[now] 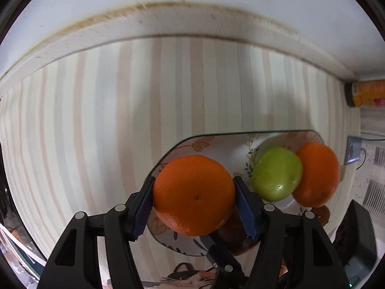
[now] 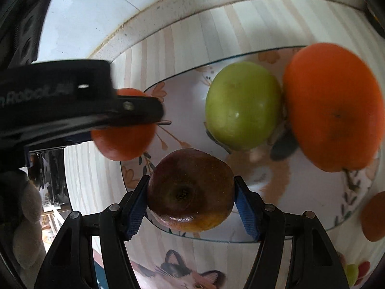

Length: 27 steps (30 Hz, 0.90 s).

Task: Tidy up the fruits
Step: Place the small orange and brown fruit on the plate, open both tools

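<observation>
The plate [image 2: 312, 207], a flat dish with a dark rim and a floral print, is the collection point for the fruit. In the right wrist view it fills the centre and right of the frame. Two fruits already rest on it: a green apple [image 2: 243, 106] in the upper centre and a large orange [image 2: 334, 106] in the upper right, touching each other. Placing them side by side at the far part of the plate leaves the near part free for more fruit.

The right gripper [image 2: 191, 192] is clenched on a dark red apple [image 2: 191, 190] at lower centre. Its blue pads [image 2: 137, 207] press the apple's two flanks, with the blossom end facing the camera. This side grip keeps the underside free for setting down. The apple hangs over the near rim of the plate; contact with the plate cannot be determined.

The left gripper [image 1: 193, 195] is clenched on a second orange [image 1: 194, 194], held across its widest part for the same reason. In the left wrist view this orange sits at lower centre, over the left end of the plate. The right wrist view shows it at centre left, partly hidden behind the left gripper's black body.

Judgement: both fruits are positioned for delivery to the open near area of the plate.

The plate stands on a surface covered by a striped cloth [image 1: 96, 132]. A further orange fruit [image 2: 374, 216] shows at the right edge of the right wrist view, by the plate's rim.
</observation>
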{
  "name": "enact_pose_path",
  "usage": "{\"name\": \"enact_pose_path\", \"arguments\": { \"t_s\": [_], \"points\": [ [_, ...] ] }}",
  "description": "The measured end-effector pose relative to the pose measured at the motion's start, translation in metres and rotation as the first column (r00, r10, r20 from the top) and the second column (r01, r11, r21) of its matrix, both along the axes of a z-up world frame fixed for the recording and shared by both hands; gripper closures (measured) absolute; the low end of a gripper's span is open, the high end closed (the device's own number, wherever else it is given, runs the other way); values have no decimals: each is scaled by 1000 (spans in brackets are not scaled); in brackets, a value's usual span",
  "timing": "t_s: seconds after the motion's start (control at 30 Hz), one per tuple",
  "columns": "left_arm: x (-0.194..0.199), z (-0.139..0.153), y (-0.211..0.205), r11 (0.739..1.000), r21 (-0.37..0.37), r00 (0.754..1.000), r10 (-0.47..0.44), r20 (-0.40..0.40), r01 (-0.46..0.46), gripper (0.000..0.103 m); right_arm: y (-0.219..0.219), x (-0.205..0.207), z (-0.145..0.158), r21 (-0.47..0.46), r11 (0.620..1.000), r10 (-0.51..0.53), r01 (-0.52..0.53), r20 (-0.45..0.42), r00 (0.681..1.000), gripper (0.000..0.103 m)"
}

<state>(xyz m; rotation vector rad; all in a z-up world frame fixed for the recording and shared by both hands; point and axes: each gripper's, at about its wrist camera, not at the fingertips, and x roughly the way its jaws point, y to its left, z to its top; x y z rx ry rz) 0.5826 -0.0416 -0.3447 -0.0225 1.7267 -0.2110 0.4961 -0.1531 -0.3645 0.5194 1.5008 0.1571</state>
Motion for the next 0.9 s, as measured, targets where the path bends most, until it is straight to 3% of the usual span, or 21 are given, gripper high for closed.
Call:
{"name": "enact_pose_path", "arguments": {
  "t_s": [0.13,0.23,0.33,0.37,0.4,0.47,0.6,0.73,0.9],
  "points": [
    [-1,-8,-5,1000,9,1000,-16,-15,16,41,-1,1,-1,22,1000,-2,3,-13,1000,32],
    [-1,-8,-4,1000,10,1000,-5,-16,5,41,-1,2,-1,47,999,4,-3,-27,1000,14],
    [0,-3,-1,1000,10,1000,-11,-3,11,41,-1,2,3,36,999,16,-15,-33,999,12],
    [-1,-1,1,1000,7,1000,-5,7,5,39,-1,1,4,30,999,18,-17,-36,999,10],
    [-1,3,3,1000,0,1000,0,19,0,28,-2,-2,6,24,1000,18,-17,-36,999,10],
    [-2,13,8,999,-26,999,20,50,-19,14,-3,-6,10,-2,1000,22,-22,-49,999,10],
    [-10,35,20,998,-52,994,51,92,-47,14,-8,-19,23,-84,996,41,-44,-41,998,7],
    [-29,54,33,998,-24,987,64,150,-62,14,-16,-30,39,-124,992,32,-33,-12,999,7],
    [-70,81,47,997,25,963,66,261,-75,14,-32,-51,74,-253,967,39,-16,83,996,7]
  ]
}}
